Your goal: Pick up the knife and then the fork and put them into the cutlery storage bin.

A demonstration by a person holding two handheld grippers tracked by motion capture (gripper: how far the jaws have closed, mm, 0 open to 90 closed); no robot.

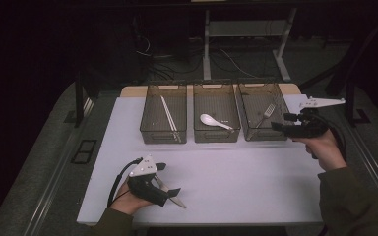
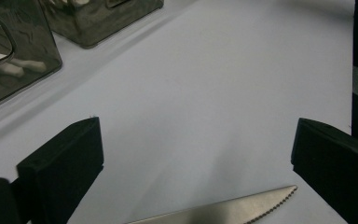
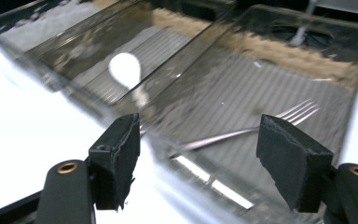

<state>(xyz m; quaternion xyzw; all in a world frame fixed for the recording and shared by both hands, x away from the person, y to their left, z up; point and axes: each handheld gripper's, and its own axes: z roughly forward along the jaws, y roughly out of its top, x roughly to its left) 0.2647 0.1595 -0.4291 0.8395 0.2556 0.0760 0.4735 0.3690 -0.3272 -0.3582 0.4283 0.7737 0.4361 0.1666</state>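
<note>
Steel, with a serrated edge: the knife (image 2: 223, 212) lies flat on the white table (image 1: 236, 172) near its front edge, between the jaws of the left gripper (image 1: 170, 179), which stand wide apart and do not press on it. In the left gripper view its blade runs across the gap, low in the frame, tip near the right jaw. From above, its long axis slants, tip toward the table's front. The right gripper (image 1: 277, 127) hangs just beside the rightmost of three smoky bins, jaws apart with nothing between them. That bin (image 1: 250, 129) holds a fork (image 3: 242, 133); the middle one a white spoon (image 1: 214, 121); the left one chopsticks (image 1: 169, 117).
</note>
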